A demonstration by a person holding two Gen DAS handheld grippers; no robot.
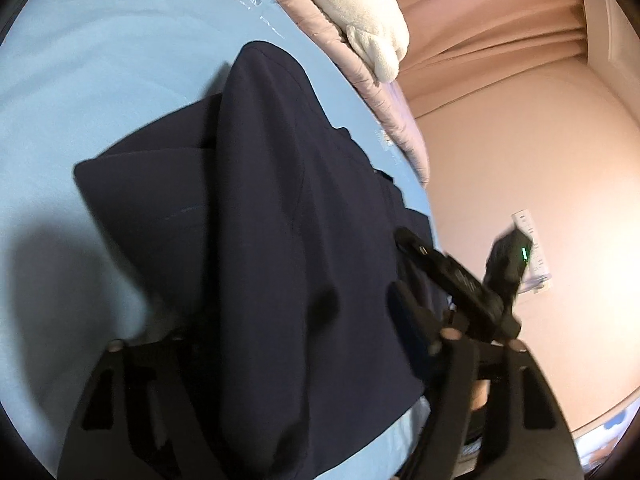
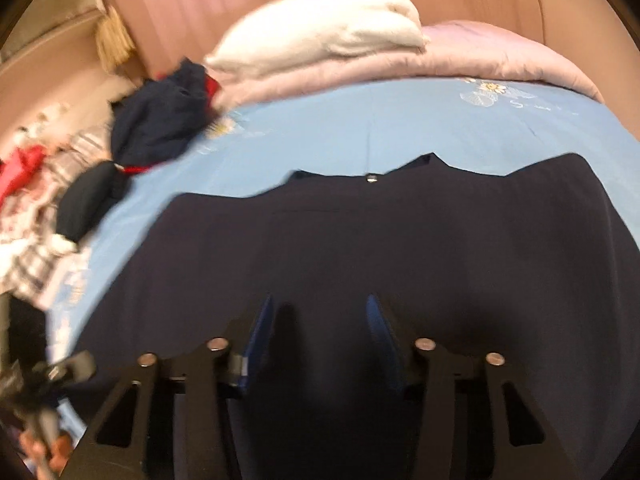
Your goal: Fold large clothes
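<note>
Blue pads on the right gripper [image 2: 320, 320] stand apart, hovering over the navy garment [image 2: 360, 248], nothing clamped btwn them. Left gripper [image 1: 280, 320]: fingers mostly hidden by a raised fold of that dark cloth, so can't tell if it's pinched. Garment lies spread on the light-blue bedsheet [image 2: 360, 128]; white folded blanket [image 2: 320, 44] sits on a pink quilt [image 2: 480, 56] beyond, w/ a clothes heap [image 2: 160, 120] at the left edge.
</note>
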